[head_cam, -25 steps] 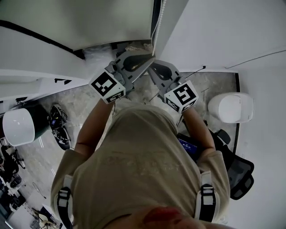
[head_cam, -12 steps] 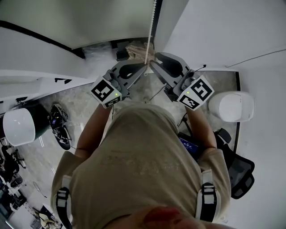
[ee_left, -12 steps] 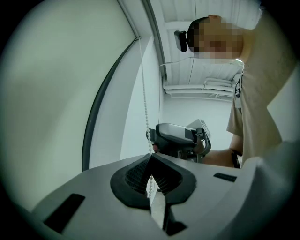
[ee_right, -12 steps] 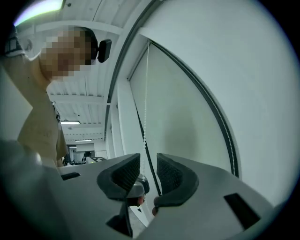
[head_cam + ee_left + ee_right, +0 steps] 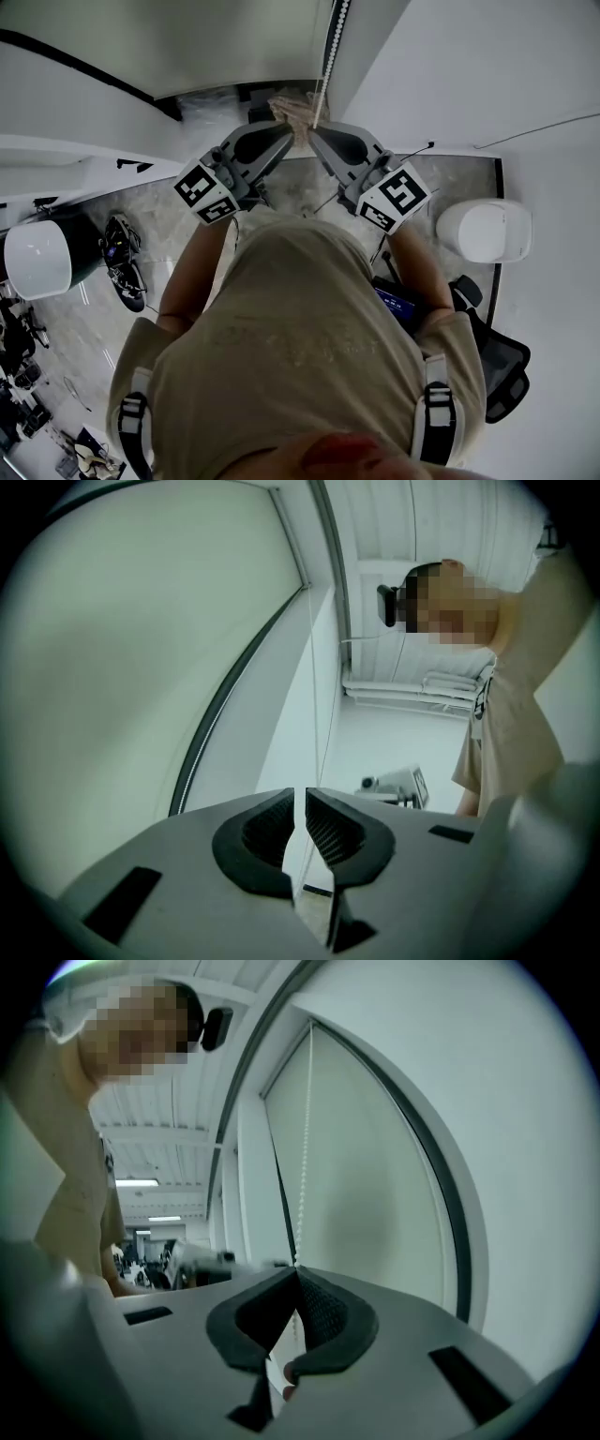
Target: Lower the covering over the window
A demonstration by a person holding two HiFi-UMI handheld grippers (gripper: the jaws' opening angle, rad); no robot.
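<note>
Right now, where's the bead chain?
Top centre of the head view: the bead chain hangs just right of the roller blind, down into the right gripper, whose jaws have just closed on it.

Beneath you, grey marbled floor; to your right, plain white wall, white rounded unit, black office chair; to your left, second white rounded unit; ahead, dark window frame; overhead, white panelled ceiling with two lit strip lights.
</note>
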